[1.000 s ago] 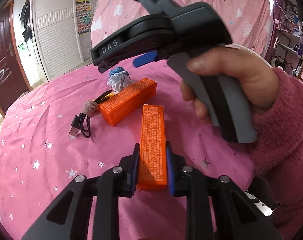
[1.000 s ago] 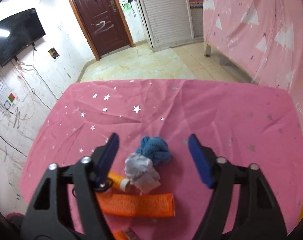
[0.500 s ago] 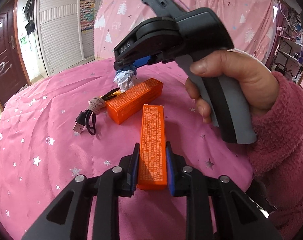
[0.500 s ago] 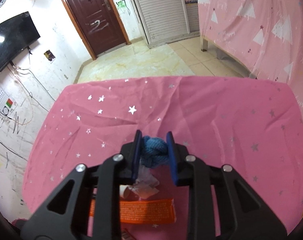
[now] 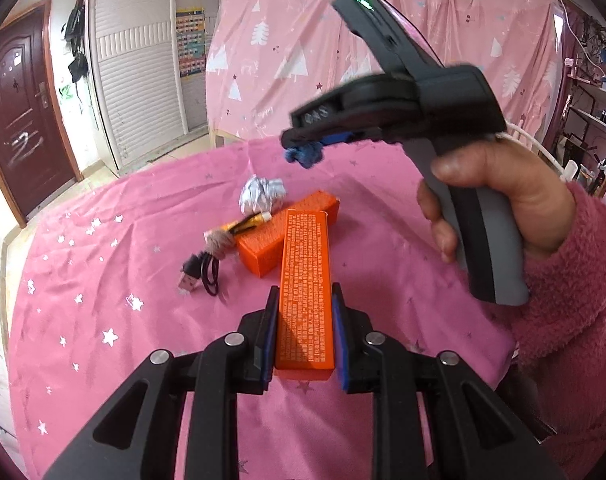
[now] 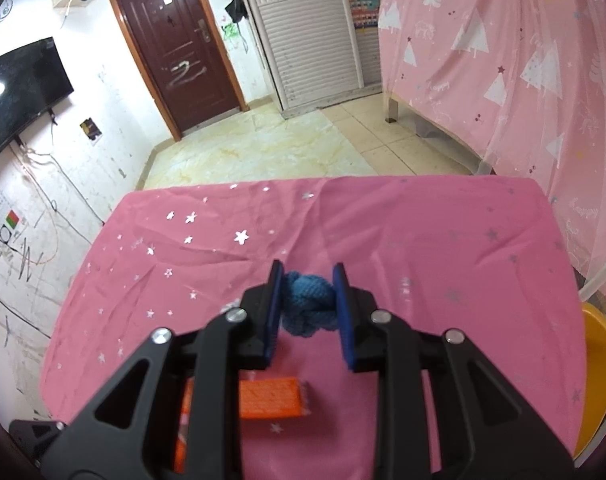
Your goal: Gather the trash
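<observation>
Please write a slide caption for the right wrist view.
Right tool holds a blue knitted ball above the pink starred tablecloth.

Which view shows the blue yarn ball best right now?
The right wrist view: the yarn ball sits centred and close between the right gripper fingers, knit texture clear. The left wrist view shows only a small blue tuft poking out below that gripper, mostly hidden by it.

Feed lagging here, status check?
Left claw shut on orange box. Right claw shut on blue yarn, lifted. Foil ball, cable on table.
</observation>
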Motion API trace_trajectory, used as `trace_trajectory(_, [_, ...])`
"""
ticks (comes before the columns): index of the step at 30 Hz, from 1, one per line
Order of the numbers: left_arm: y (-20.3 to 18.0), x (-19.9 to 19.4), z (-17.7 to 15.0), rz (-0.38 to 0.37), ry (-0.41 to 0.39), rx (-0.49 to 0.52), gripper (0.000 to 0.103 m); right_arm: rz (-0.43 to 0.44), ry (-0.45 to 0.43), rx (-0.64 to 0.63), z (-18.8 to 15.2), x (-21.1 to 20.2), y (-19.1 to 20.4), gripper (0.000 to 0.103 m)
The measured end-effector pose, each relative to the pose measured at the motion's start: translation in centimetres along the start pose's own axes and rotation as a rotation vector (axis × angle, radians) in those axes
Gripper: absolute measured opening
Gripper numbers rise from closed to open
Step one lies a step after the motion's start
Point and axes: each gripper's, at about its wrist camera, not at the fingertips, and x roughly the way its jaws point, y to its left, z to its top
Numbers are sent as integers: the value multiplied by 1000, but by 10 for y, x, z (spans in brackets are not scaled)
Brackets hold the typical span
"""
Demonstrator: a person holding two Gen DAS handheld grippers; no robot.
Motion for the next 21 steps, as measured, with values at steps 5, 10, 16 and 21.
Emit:
trace_trajectory(5, [-7, -7, 14, 13, -24, -6, 17, -5, -36, 33, -4, -19, -21, 23])
trace_trajectory(10, [-19, -4, 30, 41, -37, 2, 17, -15, -79, 82, -11, -40, -52, 23])
trace_trajectory(16, [-35, 10, 53, 32, -19, -1, 17, -46, -125, 151, -25, -67, -98, 23])
trace_trajectory(21, [-61, 18, 70, 10, -19, 33, 17, -79, -159, 197, -37, -86, -132, 23])
